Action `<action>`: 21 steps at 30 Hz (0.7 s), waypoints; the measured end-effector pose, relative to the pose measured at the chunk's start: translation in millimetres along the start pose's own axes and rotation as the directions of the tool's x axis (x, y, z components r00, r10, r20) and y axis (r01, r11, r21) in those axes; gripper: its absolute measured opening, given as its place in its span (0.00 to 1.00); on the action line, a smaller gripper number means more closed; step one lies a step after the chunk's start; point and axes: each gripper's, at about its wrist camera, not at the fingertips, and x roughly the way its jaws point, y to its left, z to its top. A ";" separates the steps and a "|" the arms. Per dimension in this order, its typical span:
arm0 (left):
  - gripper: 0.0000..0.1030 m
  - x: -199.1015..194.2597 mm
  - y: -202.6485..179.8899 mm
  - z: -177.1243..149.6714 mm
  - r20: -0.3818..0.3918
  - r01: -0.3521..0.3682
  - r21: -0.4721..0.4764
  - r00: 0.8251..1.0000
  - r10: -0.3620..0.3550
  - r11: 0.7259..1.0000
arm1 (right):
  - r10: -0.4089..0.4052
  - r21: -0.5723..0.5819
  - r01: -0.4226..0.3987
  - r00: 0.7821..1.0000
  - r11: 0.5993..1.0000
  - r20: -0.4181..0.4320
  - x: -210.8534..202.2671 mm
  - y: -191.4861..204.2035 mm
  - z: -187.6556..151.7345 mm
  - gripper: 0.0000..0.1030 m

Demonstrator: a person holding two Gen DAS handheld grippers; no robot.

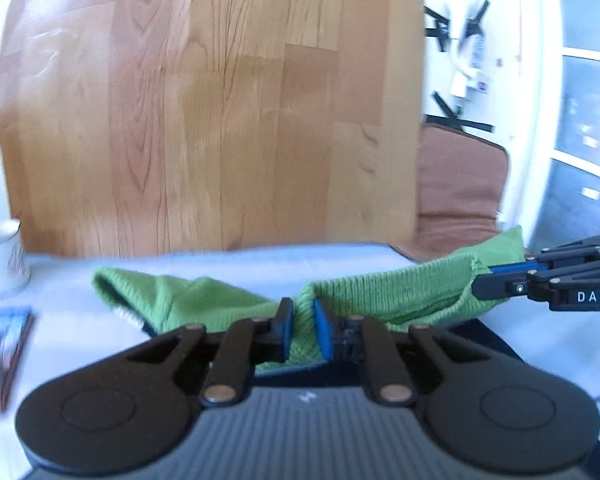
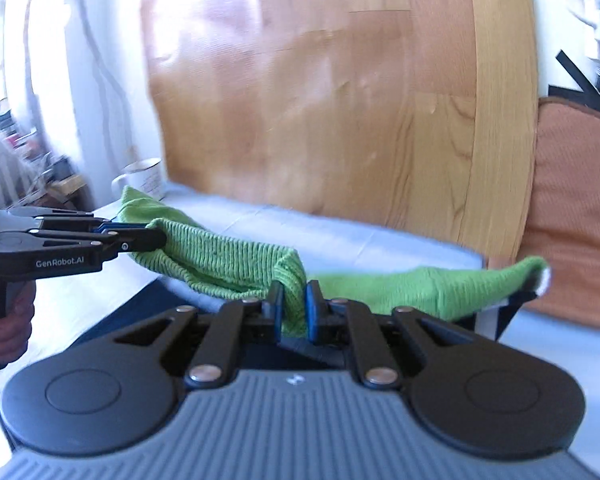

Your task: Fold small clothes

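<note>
green garment (image 1: 380, 292) between both grippers' pads

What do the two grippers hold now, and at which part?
Both hold the green knit garment: left gripper and right gripper each pinch its ribbed edge.

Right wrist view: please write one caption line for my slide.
Right gripper and left gripper both pinch a green knit garment, holding it above the light blue surface.
</note>
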 end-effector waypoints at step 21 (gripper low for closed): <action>0.45 -71.7 34.8 -42.2 -0.077 0.024 -0.149 0.996 -0.036 0.989 | 0.035 0.303 -0.032 0.999 0.952 -0.004 -44.1 -15.2 -47.5 0.41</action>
